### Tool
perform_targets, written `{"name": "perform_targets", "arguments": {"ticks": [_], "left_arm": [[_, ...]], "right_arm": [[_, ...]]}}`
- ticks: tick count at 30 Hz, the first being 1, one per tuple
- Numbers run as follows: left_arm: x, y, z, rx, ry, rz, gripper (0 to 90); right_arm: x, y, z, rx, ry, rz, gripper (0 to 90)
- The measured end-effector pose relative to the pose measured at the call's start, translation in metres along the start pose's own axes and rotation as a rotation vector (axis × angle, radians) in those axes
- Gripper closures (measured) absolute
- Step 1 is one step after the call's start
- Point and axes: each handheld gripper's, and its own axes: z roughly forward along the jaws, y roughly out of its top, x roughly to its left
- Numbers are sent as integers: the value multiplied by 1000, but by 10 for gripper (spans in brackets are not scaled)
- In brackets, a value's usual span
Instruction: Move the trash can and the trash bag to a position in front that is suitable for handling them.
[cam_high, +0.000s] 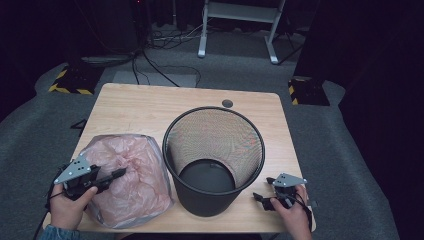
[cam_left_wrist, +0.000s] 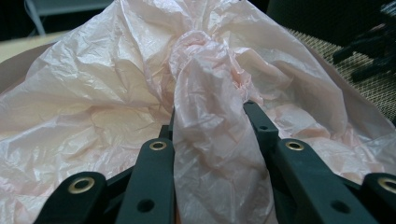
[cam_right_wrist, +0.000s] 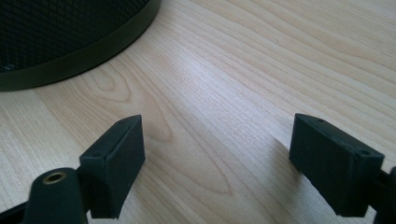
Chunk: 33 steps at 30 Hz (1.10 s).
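Observation:
A crumpled pink plastic bag (cam_high: 131, 175) lies puffed up on the left part of the wooden table (cam_high: 150, 105). My left gripper (cam_high: 119, 174) reaches into it from the left. In the left gripper view, the left gripper (cam_left_wrist: 212, 128) is shut on a twisted fold of the bag (cam_left_wrist: 210, 84). A black mesh wastebasket (cam_high: 214, 150) stands upright and empty at the table's middle. My right gripper (cam_high: 260, 194) rests low at the basket's right, near the front edge. In its own view the right gripper (cam_right_wrist: 217, 154) is open over bare wood, with the basket's base (cam_right_wrist: 70, 56) ahead and to the left.
A small dark round cap (cam_high: 227, 103) sits in the tabletop behind the basket. Beyond the table is grey carpet with cables (cam_high: 150, 65) and a white stand's legs (cam_high: 237, 35). Bare wood (cam_high: 140, 107) lies behind the bag and basket.

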Motion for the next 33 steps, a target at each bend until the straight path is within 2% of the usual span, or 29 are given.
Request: {"name": "perform_targets", "arguments": {"ticks": [5, 8, 14, 19, 33], "left_arm": [[4, 7, -4, -30, -4, 44, 694], [7, 10, -4, -62, -16, 50, 693], [10, 20, -9, -64, -32, 84, 690], [11, 28, -15, -54, -48, 75, 689], [12, 51, -33, -83, -69, 67, 689]], "right_arm": [[0, 0, 0, 0, 0, 0, 181], [0, 0, 0, 0, 0, 0, 180], [0, 0, 0, 0, 0, 0, 180], [0, 0, 0, 0, 0, 0, 180], [0, 0, 0, 0, 0, -1, 180]]}}
